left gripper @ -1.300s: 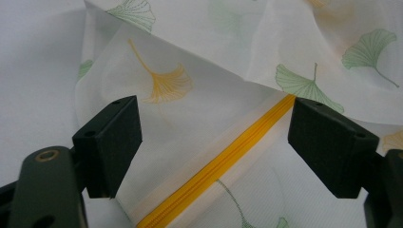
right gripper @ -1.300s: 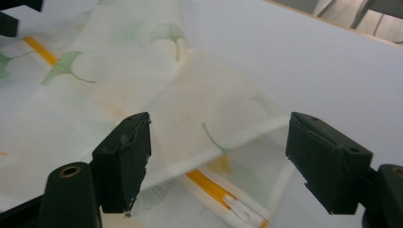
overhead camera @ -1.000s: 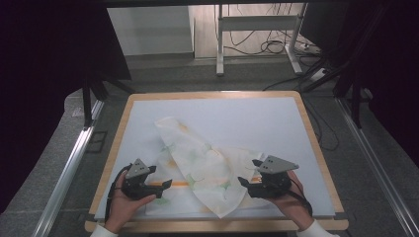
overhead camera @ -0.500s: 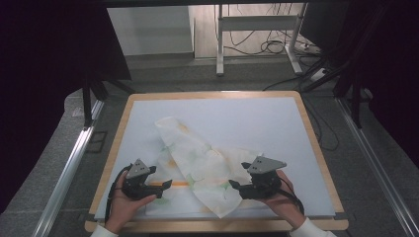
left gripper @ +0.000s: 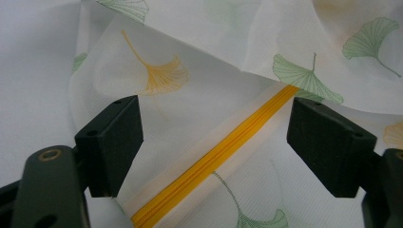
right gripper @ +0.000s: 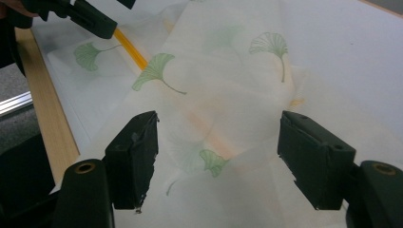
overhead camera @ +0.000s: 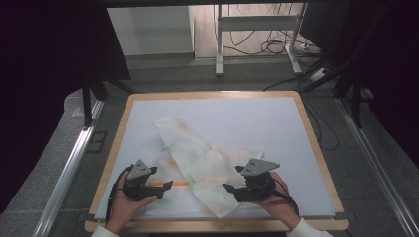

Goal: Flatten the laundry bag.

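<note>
One thin leaf-printed fabric cover [overhead camera: 197, 163], crumpled

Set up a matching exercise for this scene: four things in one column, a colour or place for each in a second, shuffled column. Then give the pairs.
Things:
1. zipper
2. table rim
3. left gripper
4. right gripper

Descriptions:
A. pale wood
B. bright yellow-orange
C. jaws open on either side of the zipper, on the near left of the leaf-print cloth bag
D. jaws open over the folded flap of the bag, at its near right

Pairs: 1-B, 2-A, 3-C, 4-D
</note>
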